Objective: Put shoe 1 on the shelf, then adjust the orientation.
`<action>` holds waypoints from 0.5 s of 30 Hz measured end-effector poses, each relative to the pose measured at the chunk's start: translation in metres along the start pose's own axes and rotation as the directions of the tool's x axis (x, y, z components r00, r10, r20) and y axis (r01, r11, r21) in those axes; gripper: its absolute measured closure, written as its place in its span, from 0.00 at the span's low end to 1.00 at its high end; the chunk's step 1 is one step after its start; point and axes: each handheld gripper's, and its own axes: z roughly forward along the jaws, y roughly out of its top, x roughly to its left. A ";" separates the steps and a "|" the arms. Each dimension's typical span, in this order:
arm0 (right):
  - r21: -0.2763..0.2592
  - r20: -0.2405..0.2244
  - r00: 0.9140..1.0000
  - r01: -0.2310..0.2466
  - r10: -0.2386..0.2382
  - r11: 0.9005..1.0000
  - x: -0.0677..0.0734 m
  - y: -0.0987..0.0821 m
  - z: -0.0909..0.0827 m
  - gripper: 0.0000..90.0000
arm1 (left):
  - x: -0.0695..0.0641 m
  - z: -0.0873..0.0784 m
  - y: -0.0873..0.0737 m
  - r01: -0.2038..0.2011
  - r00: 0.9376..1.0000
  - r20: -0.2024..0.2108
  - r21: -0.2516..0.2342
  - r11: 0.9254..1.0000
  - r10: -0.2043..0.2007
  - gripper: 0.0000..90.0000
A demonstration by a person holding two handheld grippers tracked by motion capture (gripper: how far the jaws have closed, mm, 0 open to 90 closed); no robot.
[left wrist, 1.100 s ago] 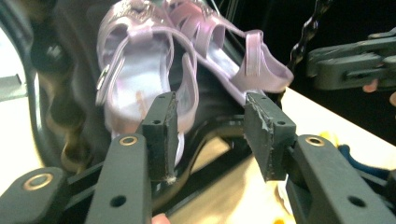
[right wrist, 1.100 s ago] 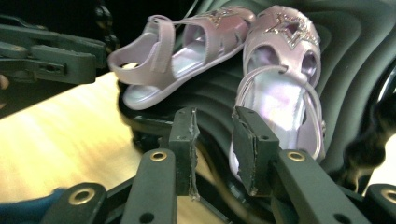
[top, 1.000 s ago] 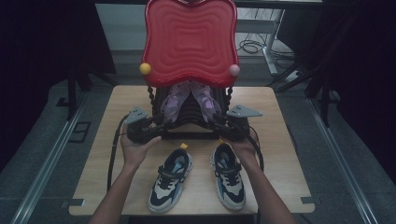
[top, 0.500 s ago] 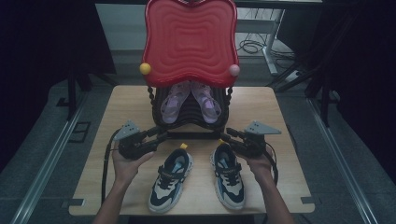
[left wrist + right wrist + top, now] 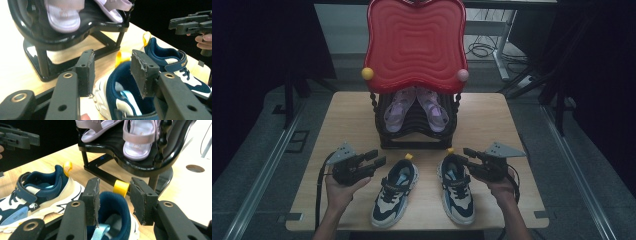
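Two navy, white and cream sneakers lie on the wooden table [image 5: 347, 120], toes toward the person: the left sneaker [image 5: 394, 192] and the right sneaker [image 5: 458, 192], each with a yellow heel loop. My left gripper [image 5: 377, 157] is open just left of the left sneaker's heel. In the left gripper view that heel [image 5: 120, 95] lies low between the spread jaws with gaps on both sides. My right gripper [image 5: 464, 154] is open at the right sneaker's heel; its jaws have just been opening, and the navy collar [image 5: 112, 205] sits between them.
A black shoe rack [image 5: 417, 135] with a red wavy top [image 5: 414, 45] stands at the table's back middle. A pair of pale pink sandals [image 5: 394, 112] rests on its shelf. Cables trail from both grippers toward the table's near edge.
Both hands have pulled back from the rack toward the person and sunk to the sneakers' heels. The right jaws stand wider. The sneakers have not moved.
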 end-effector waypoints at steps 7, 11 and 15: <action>0.014 0.015 1.000 -0.026 0.025 1.000 -0.004 -0.013 -0.009 0.64 | 0.000 0.003 -0.010 0.014 1.000 0.016 0.046 0.999 -0.014 0.61; 0.020 0.013 0.999 -0.036 0.036 0.999 -0.007 -0.017 -0.013 0.63 | -0.002 -0.001 -0.014 0.019 1.000 0.017 0.061 0.998 -0.020 0.61; 0.015 0.014 0.999 -0.044 0.044 0.999 -0.010 -0.018 -0.016 0.62 | -0.004 -0.004 -0.014 0.013 1.000 0.026 0.074 0.997 -0.015 0.60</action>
